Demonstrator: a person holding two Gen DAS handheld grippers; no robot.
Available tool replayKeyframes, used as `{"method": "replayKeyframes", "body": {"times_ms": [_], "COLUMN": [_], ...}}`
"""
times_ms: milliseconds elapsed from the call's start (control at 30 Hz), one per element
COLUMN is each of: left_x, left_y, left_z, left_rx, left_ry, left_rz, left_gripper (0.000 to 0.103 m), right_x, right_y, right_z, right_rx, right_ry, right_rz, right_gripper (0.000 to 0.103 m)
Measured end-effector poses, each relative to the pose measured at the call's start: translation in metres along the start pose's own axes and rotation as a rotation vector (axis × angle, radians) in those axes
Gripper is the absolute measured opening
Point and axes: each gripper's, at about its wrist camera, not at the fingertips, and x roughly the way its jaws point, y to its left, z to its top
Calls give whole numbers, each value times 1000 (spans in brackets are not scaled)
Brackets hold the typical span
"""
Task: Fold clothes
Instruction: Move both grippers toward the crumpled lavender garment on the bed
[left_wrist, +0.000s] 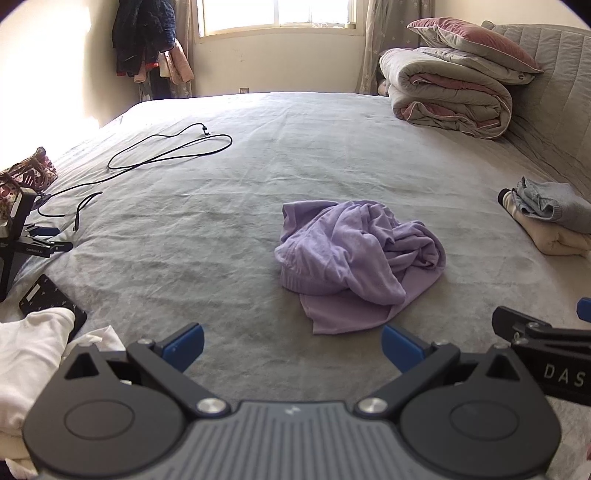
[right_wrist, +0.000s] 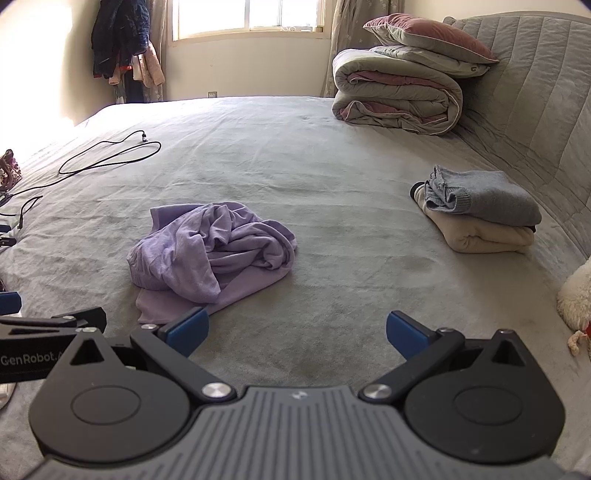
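Note:
A crumpled lilac garment lies in a heap on the grey bed sheet; it also shows in the right wrist view. My left gripper is open and empty, hovering just short of the garment's near edge. My right gripper is open and empty, with the garment ahead and to its left. A stack of folded clothes, grey-blue on cream, sits at the right near the headboard and also shows in the left wrist view.
A rolled duvet with pillows lies at the far right. A black cable loops across the far left. White clothes, a dark flat device and a floral bag lie at the left. A white fluffy toy is at the right.

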Motion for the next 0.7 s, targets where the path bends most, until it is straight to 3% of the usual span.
{"method": "replayKeyframes", "body": {"times_ms": [700], "left_x": [9], "left_y": [1], "left_z": [1], "left_rx": [5], "left_ry": [49], "left_rz": [10], "left_gripper": [102], "right_x": [15], "right_y": [-12], "right_z": [-6], "right_rx": [60], "right_ry": [39], "right_rz": [28], "right_gripper": [103]}}
